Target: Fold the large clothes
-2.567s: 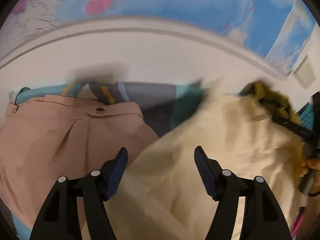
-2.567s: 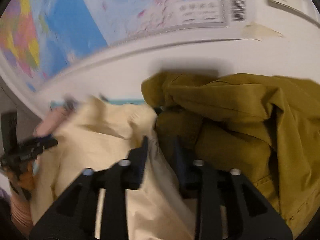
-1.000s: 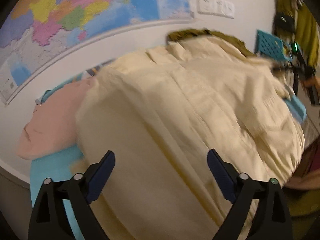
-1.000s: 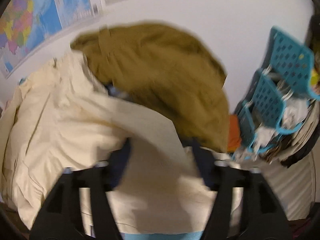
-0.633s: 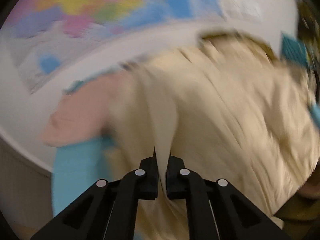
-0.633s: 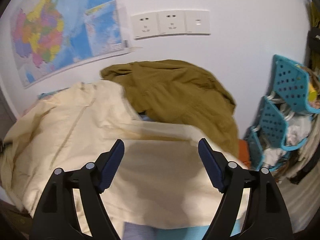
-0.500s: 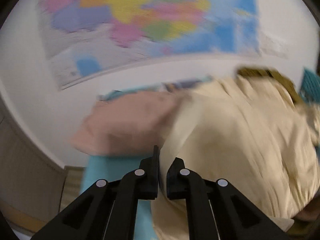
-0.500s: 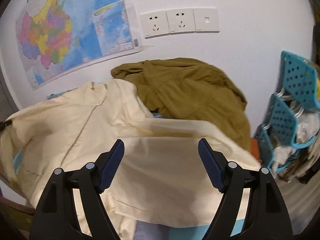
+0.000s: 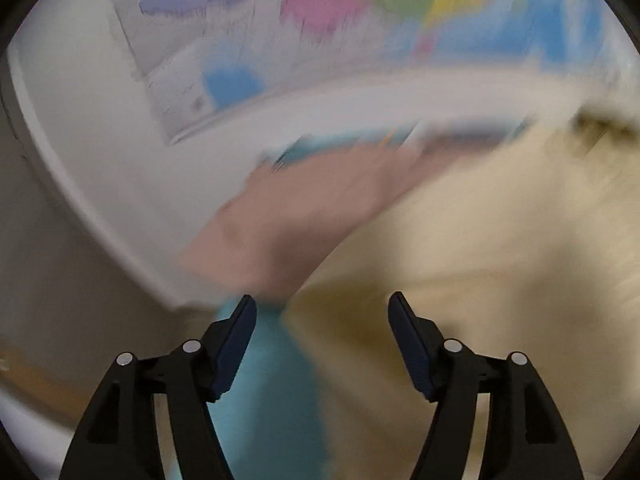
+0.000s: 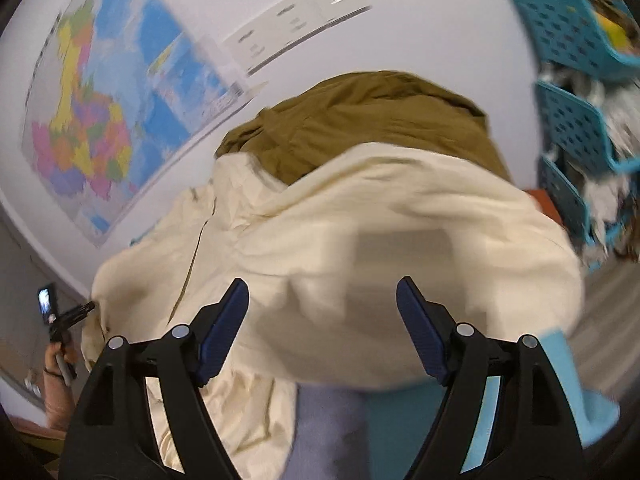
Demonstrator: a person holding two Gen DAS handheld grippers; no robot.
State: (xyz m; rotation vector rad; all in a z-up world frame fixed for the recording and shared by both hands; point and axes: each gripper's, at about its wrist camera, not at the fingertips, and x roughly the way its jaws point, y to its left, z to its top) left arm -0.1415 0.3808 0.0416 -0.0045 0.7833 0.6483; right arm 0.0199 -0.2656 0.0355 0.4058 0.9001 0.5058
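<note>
Three teal baskets (image 10: 576, 120) are standing stacked at the right edge of the right wrist view, with pale, blurred stuff sticking out of them that cannot be told apart.

On the teal sheet (image 10: 400, 428) the cream garment (image 10: 360, 240) is lying in a loose heap, part of it folded over itself. Behind it, against the white wall, an olive garment (image 10: 360, 120) is lying bunched, its front edge tucked under the cream one. A wall map (image 10: 104, 112) and a row of sockets (image 10: 296, 28) are hanging above.

Both tongs are standing released. The right gripper (image 10: 322, 320) is hovering over the cream fold with nothing between its fingers. The left gripper (image 9: 322, 336) has just been opening; its fingers are spread above the edge where the cream garment (image 9: 480, 260) is meeting the sheet (image 9: 272, 400), and no cloth is pinched between them.

The left wrist view is heavily blurred, yet it is showing a pink garment (image 9: 288, 220) lying beside the cream one on its left, close to the wall; the right wrist view is not showing that. It is also showing the map (image 9: 320, 20) at close range.

Only the right wrist view is showing the baskets, the sockets and, at far left, a hand (image 10: 58, 364) gripping the black handle of the other tool.
</note>
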